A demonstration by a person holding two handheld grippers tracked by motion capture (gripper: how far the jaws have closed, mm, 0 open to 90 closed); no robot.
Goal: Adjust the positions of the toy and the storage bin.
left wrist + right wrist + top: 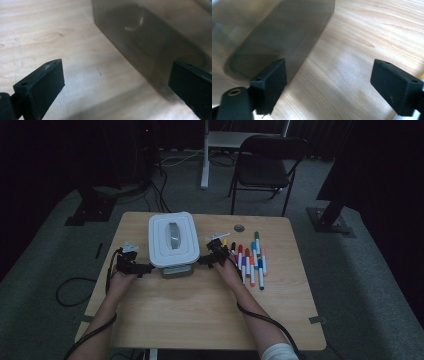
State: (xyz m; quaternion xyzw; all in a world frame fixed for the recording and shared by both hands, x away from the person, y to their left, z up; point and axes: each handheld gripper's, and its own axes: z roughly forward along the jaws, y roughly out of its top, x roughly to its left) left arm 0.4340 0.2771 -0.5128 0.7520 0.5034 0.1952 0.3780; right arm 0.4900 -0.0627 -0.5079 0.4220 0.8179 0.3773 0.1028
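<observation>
A translucent grey box (176, 269) with a white lid (173, 239) stands on the wooden table (200, 305). My left gripper (145, 268) is at the box's left side, open, its jaws wide apart over bare wood with the box wall (155, 37) close ahead. On the box's right side my right gripper (204, 261) is open too, and the box wall (287, 32) lies just past its left jaw. Several coloured markers (250, 260) lie to the right of the right hand.
A round grommet (239, 228) sits in the table near its far edge. Beyond the table stand a black folding chair (267, 165) and a white desk leg (205, 155). Cables trail from both grippers along the forearms.
</observation>
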